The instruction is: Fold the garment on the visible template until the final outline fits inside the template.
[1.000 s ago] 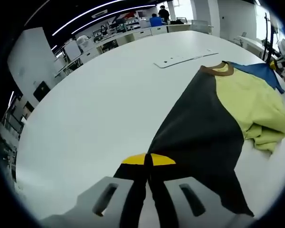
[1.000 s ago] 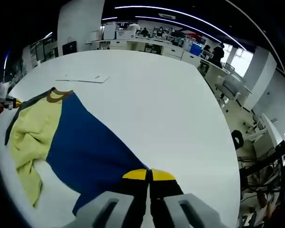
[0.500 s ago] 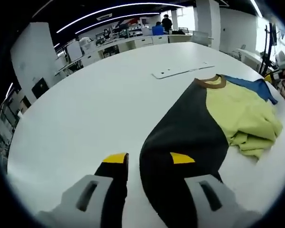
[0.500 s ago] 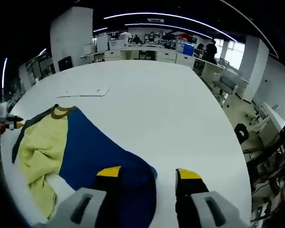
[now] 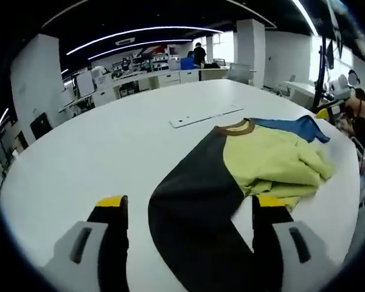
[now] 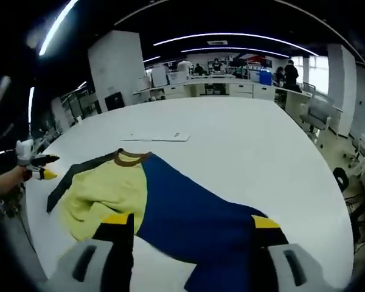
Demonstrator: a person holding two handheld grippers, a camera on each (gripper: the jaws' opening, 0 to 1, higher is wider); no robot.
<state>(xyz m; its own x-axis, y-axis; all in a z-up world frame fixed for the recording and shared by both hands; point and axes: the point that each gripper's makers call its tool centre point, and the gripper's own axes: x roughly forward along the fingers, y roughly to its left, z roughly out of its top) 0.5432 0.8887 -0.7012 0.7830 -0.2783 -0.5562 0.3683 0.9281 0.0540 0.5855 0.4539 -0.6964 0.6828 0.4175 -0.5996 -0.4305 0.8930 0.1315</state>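
- The soft cloth shirt with a yellow-green middle, one black sleeve, one blue sleeve and a brown neck band (image 5: 261,161) lies on the big round white table (image 5: 97,152).
- In the left gripper view the black sleeve (image 5: 194,201) runs from the neck band down toward the camera. It lies flat on the table.
- The left gripper (image 5: 191,210) has its two jaws wide apart, one on each side of the black sleeve. They hold nothing.
- In the right gripper view the blue sleeve (image 6: 194,213) spreads out flat in the same way, between the jaws of the right gripper (image 6: 191,222). Those jaws are wide apart too and hold nothing.
- The yellow-green middle (image 6: 103,191) is bunched up and wrinkled (it is not flat yet).
- A thin flat white strip with small holes (image 6: 155,136) lies on the table past the neck band, apart from the shirt.
- I cannot see a drawn outline for the folded shirt, so I cannot tell how close the shirt is to fitting.
- I think the sleeves are now spread out and the next job is to fold them in over the middle.
- To do that well, pinch each sleeve near its far edge, lift just a little, and lay it across.
- Smooth the bunched middle first, or the fold may come out lumpy.
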